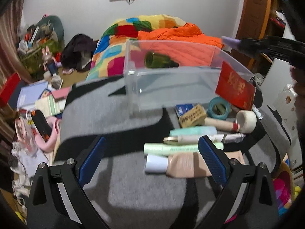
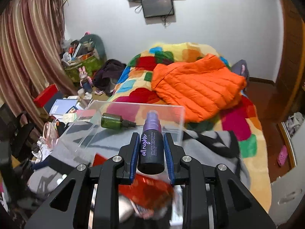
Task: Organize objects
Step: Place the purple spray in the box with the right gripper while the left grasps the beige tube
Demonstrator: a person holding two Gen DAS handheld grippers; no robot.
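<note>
A clear plastic box [image 1: 171, 87] [image 2: 91, 133] stands on a grey and black cloth [image 1: 99, 114], with a green bottle [image 1: 160, 61] [image 2: 114, 122] lying in it. My right gripper [image 2: 150, 148] is shut on a black and purple spray bottle [image 2: 151, 148], held in the air near the box's right side; in the left wrist view the bottle's purple tip [image 1: 231, 42] shows at upper right. My left gripper [image 1: 152, 152] is open and empty above the cloth, just before a pile of tubes: a beige tube with a white cap [image 1: 181, 165], a pale green tube [image 1: 171, 147] and a mint tube [image 1: 192, 130].
Beside the box lie a red packet [image 1: 236, 87], a blue tape roll [image 1: 219, 107], a white tape roll [image 1: 246, 121] and a tan eraser [image 1: 192, 115]. Behind is a bed with a colourful blanket [image 2: 144, 72] and an orange jacket [image 2: 196, 87]. Clutter lies at the left.
</note>
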